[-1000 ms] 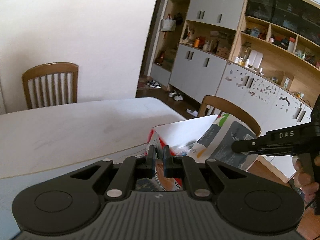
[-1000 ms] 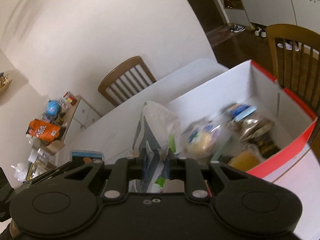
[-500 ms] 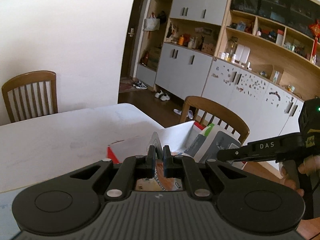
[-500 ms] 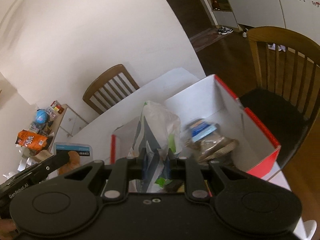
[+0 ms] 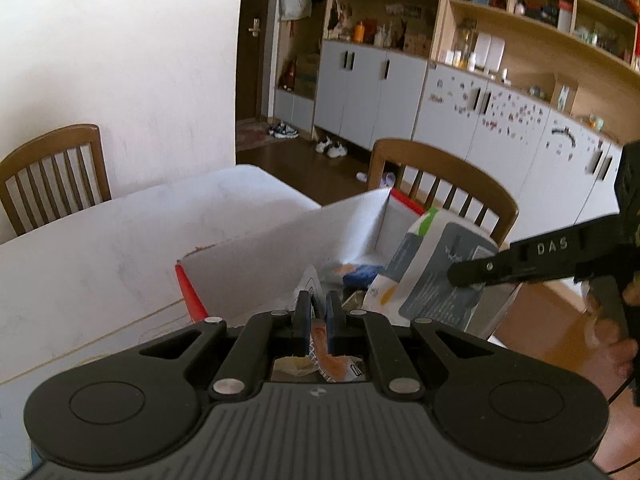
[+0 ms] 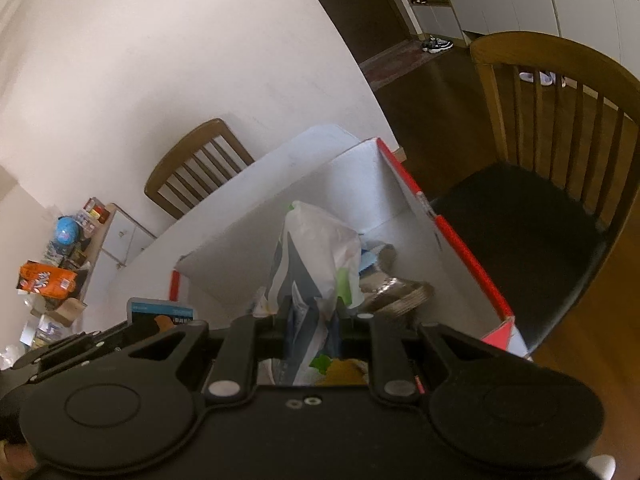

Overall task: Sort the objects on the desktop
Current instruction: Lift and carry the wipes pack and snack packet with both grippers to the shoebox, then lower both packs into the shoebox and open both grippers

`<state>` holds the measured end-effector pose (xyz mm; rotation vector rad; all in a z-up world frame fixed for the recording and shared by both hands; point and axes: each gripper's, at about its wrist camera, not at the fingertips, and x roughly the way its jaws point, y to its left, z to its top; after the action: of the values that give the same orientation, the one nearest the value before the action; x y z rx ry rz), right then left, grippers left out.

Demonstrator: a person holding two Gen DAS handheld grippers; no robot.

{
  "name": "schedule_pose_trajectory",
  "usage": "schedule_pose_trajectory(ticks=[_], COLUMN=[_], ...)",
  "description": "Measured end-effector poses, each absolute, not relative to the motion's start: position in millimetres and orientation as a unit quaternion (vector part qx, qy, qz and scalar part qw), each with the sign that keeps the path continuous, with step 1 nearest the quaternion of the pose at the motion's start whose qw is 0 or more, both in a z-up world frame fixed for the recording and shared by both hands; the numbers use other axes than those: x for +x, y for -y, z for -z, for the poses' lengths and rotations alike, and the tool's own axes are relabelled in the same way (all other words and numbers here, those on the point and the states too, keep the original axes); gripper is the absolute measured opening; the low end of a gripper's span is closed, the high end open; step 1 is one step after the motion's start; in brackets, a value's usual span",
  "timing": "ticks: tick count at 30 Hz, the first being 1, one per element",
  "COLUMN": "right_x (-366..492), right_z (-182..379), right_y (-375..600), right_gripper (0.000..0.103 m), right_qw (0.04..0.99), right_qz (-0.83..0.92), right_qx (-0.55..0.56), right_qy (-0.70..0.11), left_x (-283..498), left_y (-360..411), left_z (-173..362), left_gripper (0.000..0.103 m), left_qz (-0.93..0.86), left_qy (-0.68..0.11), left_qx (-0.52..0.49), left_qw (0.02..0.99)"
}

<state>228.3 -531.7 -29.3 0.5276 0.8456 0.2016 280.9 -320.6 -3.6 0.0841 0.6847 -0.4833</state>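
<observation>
A red-and-white cardboard box (image 5: 280,256) stands on the white table (image 5: 100,252), with several packets inside. My left gripper (image 5: 318,310) is shut on a thin snack packet (image 5: 314,294) with an orange picture, held above the box's near end. My right gripper (image 6: 312,312) is shut on a white, grey and green plastic bag (image 6: 316,248), held over the box (image 6: 404,216). That bag (image 5: 436,264) also shows in the left wrist view, pinched by the right gripper's fingers (image 5: 472,270). The left-held packet (image 6: 160,314) shows at the lower left of the right wrist view.
A metallic wrapped item (image 6: 394,292) and a blue packet (image 5: 360,276) lie in the box. One wooden chair (image 6: 560,140) stands right beside the box, another (image 5: 52,172) at the table's far side. A side cabinet with clutter (image 6: 68,248) is far left.
Both grippers have moved with their packets so that the box now lies more squarely ahead and below them. Both grips stay shut.
</observation>
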Motion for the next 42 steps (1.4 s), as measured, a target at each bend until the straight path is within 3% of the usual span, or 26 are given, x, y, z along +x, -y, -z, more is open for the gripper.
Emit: schedule_pose_trajectory(ticks=[17,34,42], right_x=[248,249,253], right_z=[46,30,33], right_y=[531,508,509], right_gripper=[0.017,0.017,0.018], right_qw=[0.856,0.888,0.884], right_qz=[-0.132,-0.156,-0.166], right_qx=[0.237,0.076,0.069], right_qy=[-0.440,-0.427,-0.431], left_x=[299,306,314], left_y=[343,350,353], left_z=[37,46,56], left_gripper=[0.006,0.006,0.006], left_qz=[0.219,0.212,0.211], left_qy=[-0.394,-0.414,-0.433], left_qx=[0.080,0.092,0.088], left_qw=[0.889,0.881,0.872])
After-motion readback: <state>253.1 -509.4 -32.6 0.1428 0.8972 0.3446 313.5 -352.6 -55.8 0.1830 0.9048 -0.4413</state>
